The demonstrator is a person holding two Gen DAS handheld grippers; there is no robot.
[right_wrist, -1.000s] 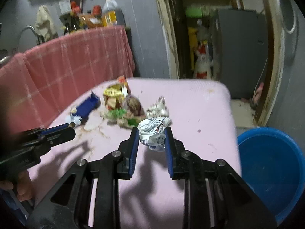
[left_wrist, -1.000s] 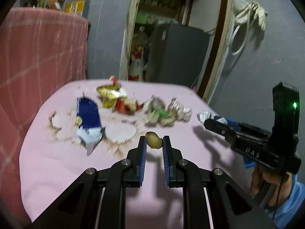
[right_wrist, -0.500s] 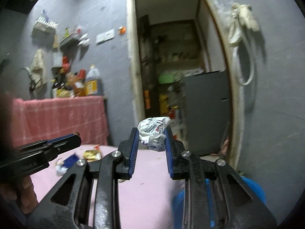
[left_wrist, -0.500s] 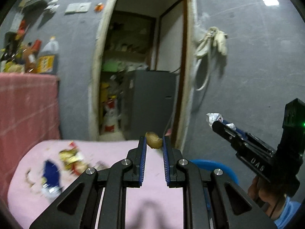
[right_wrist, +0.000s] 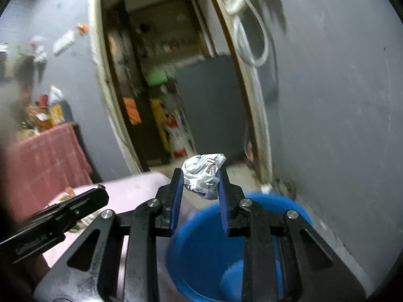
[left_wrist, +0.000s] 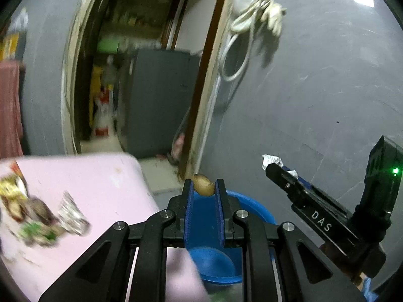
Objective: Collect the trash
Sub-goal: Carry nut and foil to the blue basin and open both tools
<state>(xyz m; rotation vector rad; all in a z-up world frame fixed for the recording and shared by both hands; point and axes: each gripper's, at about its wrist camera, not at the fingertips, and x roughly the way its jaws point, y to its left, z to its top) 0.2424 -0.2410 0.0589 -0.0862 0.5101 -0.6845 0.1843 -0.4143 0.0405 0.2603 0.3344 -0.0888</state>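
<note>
My left gripper [left_wrist: 204, 188] is shut on a small yellowish food scrap [left_wrist: 203, 188], held in the air over the near rim of a blue bucket [left_wrist: 252, 205]. My right gripper [right_wrist: 200, 176] is shut on a crumpled white printed wrapper [right_wrist: 204, 173] above the same blue bucket [right_wrist: 284, 201]. In the left wrist view the right gripper [left_wrist: 273, 164] shows at the right with the wrapper [left_wrist: 270, 160] at its tip. The left gripper's dark body [right_wrist: 58, 216] shows at the lower left of the right wrist view. More trash [left_wrist: 40, 214] lies on the pink table [left_wrist: 105, 176].
The bucket stands on the floor beside the pink table's right edge [right_wrist: 141, 183], against a grey wall [left_wrist: 314, 88]. A doorway [right_wrist: 161, 88] with a grey cabinet [left_wrist: 156, 100] lies ahead. A cord and glove [left_wrist: 254, 12] hang on the wall. A red-covered counter [right_wrist: 42, 151] stands at the left.
Both grippers have lifted off the table and swung right, carrying the food scrap and the wrapper. The blue bucket now lies under them and the table trash has slid to the left.
</note>
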